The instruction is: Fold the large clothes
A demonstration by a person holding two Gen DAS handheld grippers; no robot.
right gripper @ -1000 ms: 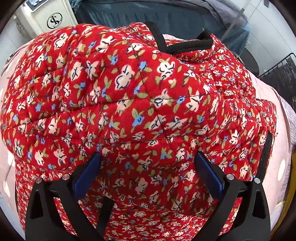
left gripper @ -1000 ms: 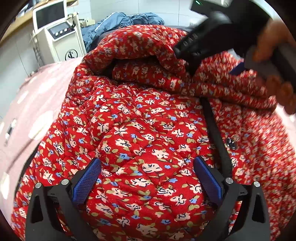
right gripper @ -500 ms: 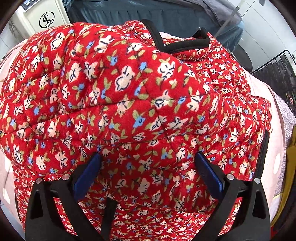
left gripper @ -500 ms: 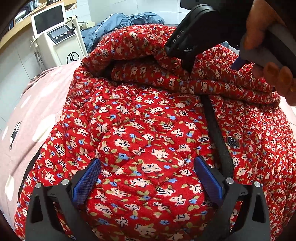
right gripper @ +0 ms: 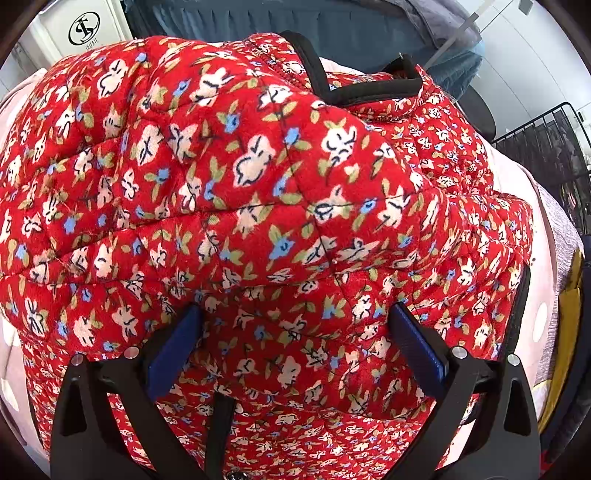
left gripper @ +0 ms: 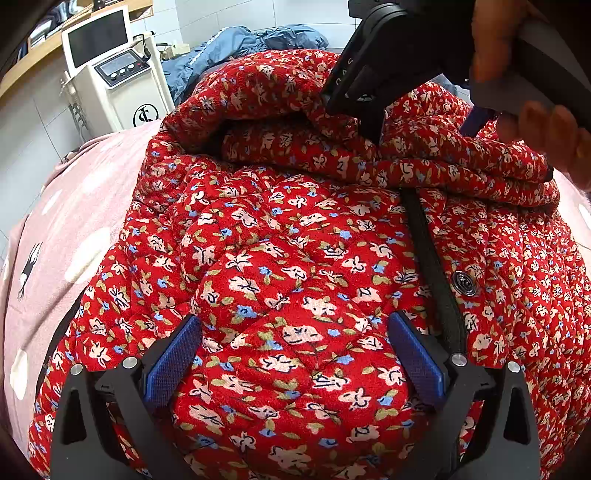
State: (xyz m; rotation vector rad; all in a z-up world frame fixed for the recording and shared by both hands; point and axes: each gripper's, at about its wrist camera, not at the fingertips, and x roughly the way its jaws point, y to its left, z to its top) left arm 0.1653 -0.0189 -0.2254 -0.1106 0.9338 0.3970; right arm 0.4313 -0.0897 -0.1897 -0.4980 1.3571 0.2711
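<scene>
A red quilted floral jacket (left gripper: 295,258) lies heaped on the bed, its black placket (left gripper: 432,266) and a metal snap (left gripper: 464,283) facing up. My left gripper (left gripper: 295,362) is open, its blue pads wide apart on either side of a bulge of the jacket's lower part. At the top of the left wrist view, a hand (left gripper: 546,122) holds my right gripper (left gripper: 369,85) against the folded-over upper part. Seen from the right wrist, that gripper (right gripper: 295,354) is open too, with a thick fold of jacket (right gripper: 258,184) swelling between its fingers. The black collar trim (right gripper: 369,88) lies beyond.
A pink sheet with white dots (left gripper: 74,229) covers the bed to the left. A white machine with a screen (left gripper: 110,74) stands at the bed's far left corner, beside a blue garment (left gripper: 251,40). Dark blue cloth (right gripper: 332,22) and a black wire rack (right gripper: 546,140) lie behind.
The right gripper and the hand have come left and nearer in the left wrist view. The raised fold has shifted slightly in the right wrist view. Both grippers' fingers stay equally wide.
</scene>
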